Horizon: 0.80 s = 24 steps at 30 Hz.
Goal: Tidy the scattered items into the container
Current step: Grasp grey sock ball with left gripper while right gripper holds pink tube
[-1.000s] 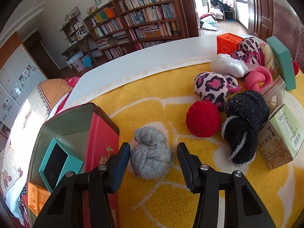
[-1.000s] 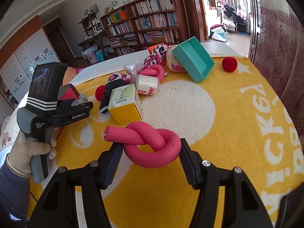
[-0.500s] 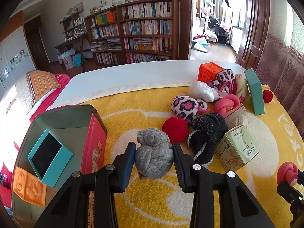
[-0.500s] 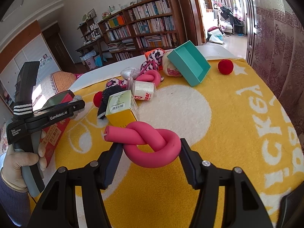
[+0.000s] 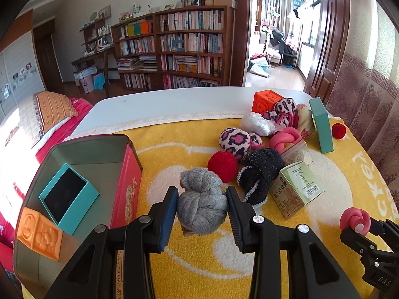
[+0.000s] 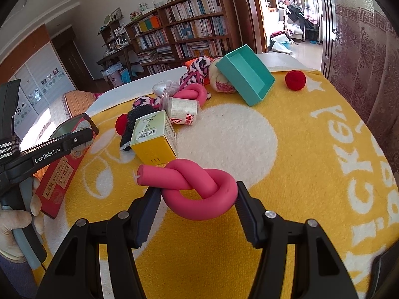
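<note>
My left gripper (image 5: pixel 201 195) is shut on a grey knotted sock (image 5: pixel 199 184) and holds it just above the yellow mat (image 5: pixel 199 269). To its left stands the open red tin (image 5: pixel 127 174), with a teal box (image 5: pixel 67 194) and an orange cube (image 5: pixel 40 234) inside. My right gripper (image 6: pixel 197 193) is shut on a pink knotted foam tube (image 6: pixel 212 174) and holds it over the mat's near part. That tube (image 5: pixel 354 220) also shows at the lower right of the left wrist view.
Behind the sock lie a red pompom (image 5: pixel 222 165), a black sock (image 5: pixel 259 174), a green carton (image 5: pixel 296 189), a leopard plush ball (image 5: pixel 234 142), another pink knot (image 5: pixel 286 137), a teal lid (image 5: pixel 321 127) and an orange cube (image 5: pixel 268 102). A gloved hand (image 6: pixel 15 226) holds the left gripper.
The left gripper's jaws closed onto the grey sock, then lifted it off the mat and drew back, widening the view. The right gripper and its pink tube stayed put.
</note>
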Available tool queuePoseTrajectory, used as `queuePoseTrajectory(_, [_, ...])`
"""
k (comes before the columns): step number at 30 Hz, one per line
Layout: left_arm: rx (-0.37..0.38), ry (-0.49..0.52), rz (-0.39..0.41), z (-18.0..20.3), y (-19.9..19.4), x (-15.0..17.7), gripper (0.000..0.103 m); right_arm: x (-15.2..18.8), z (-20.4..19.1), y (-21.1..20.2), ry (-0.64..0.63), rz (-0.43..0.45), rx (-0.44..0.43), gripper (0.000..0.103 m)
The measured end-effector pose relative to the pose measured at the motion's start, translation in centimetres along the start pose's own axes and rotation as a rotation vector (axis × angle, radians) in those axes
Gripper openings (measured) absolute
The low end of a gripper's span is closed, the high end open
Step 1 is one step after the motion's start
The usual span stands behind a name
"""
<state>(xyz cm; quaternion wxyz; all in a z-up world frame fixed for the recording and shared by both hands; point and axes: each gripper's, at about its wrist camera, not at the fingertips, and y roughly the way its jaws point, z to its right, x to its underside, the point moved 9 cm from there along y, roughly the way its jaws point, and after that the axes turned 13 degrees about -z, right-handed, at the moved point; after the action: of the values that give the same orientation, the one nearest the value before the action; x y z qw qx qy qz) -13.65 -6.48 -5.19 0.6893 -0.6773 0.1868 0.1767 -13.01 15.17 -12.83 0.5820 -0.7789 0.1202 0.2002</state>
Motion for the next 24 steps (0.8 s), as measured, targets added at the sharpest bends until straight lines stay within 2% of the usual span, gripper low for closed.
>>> queuePoseTrajectory(14, [0.036,-0.087,0.028,-4.1,-1.4,0.5,0.041,-0.5,-1.0,-0.1,-0.009,0.019,0.027,0.064])
queuePoseTrajectory(18, [0.056,-0.132,0.044,-6.3,-2.2,0.3,0.041,-1.3,-3.7,-1.2,-0.045,0.045,0.002,0.064])
queuePoseTrajectory(20, [0.092,-0.155,0.05,-7.3,-2.8,0.2,0.041,-1.9,-5.7,-1.5,-0.075,0.052,-0.025,0.064])
queuePoseTrajectory(24, [0.088,-0.197,0.084,-10.0,-4.5,0.3,0.041,-3.2,-10.5,-1.4,-0.136,0.049,-0.09,0.064])
